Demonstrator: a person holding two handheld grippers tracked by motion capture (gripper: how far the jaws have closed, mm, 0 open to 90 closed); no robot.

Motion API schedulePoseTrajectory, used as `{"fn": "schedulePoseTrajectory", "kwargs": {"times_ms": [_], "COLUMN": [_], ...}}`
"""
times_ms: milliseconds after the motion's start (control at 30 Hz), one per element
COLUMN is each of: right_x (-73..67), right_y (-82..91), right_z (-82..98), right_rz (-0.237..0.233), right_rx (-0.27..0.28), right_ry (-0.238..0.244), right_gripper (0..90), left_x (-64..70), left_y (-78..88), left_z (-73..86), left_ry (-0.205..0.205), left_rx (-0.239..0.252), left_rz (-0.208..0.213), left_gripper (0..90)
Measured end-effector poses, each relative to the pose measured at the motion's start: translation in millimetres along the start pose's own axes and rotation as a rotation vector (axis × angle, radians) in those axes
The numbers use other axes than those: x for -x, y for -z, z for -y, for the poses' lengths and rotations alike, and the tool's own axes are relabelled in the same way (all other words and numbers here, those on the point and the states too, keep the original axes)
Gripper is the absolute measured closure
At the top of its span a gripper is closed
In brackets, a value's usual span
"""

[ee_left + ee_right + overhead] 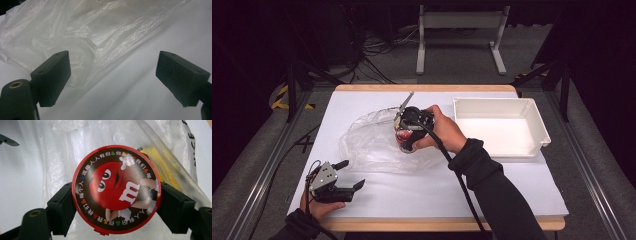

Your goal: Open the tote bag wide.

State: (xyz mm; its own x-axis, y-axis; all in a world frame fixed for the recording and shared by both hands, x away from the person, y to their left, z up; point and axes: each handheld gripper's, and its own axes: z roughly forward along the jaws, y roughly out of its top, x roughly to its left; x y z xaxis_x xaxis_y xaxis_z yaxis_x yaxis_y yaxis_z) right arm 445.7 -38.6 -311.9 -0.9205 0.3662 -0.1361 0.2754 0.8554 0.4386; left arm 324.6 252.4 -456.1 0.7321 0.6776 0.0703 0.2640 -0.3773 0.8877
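The right tool [116,202] holds a round red candy tin [116,190] between its 2 jaws, which press on opposite sides of the lid. In the high view this tool [411,131] is above the middle of the counter [492,200], over a crumpled clear plastic bag [367,142], and the tin [404,137] is at the bag or just above it. In the right tool's view something yellow [160,165] lies under the plastic behind the tin. The left tool [113,75] is wide open and holds nothing; it rests near the front left corner of the counter [343,187], with the edge of the bag [75,37] just in front of its jaws. An empty white tray [532,107] stands at the right side, toward the far edge.

I judge that the tin is being taken out of the bag. The next move probably needs to lift it free of the plastic and carry it toward the tray, while the left tool could pin the bag.
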Motion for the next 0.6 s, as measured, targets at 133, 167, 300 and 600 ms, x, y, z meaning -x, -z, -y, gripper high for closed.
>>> {"fn": "schedulePoseTrajectory", "kwargs": {"times_ms": [133,167,300,600], "right_x": [-2.3,-1.9,-0.8,-0.8], "right_y": [7.5,8.9,15.4,27.4], "right_z": [2.2,2.8,5.2,9.5], "right_rz": [0.002,0.006,0.001,0.005], "right_rx": [0.001,-0.001,0.014,-0.009], "right_ry": [-0.001,0.006,-0.001,0.000], "right_gripper": [23.4,23.4,23.4,23.4], "left_x": [0.4,0.3,0.2,0.2], "left_y": [-0.4,-0.4,-0.6,-0.9], "left_z": [-0.1,-0.1,-0.1,-0.3], "left_ry": [-0.003,-0.001,0.001,-0.004], "left_rx": [-0.004,-0.004,-0.007,-0.008], "left_rz": [0.000,0.000,0.003,0.006], "left_gripper": [13.6,13.6,13.6,13.6]}}
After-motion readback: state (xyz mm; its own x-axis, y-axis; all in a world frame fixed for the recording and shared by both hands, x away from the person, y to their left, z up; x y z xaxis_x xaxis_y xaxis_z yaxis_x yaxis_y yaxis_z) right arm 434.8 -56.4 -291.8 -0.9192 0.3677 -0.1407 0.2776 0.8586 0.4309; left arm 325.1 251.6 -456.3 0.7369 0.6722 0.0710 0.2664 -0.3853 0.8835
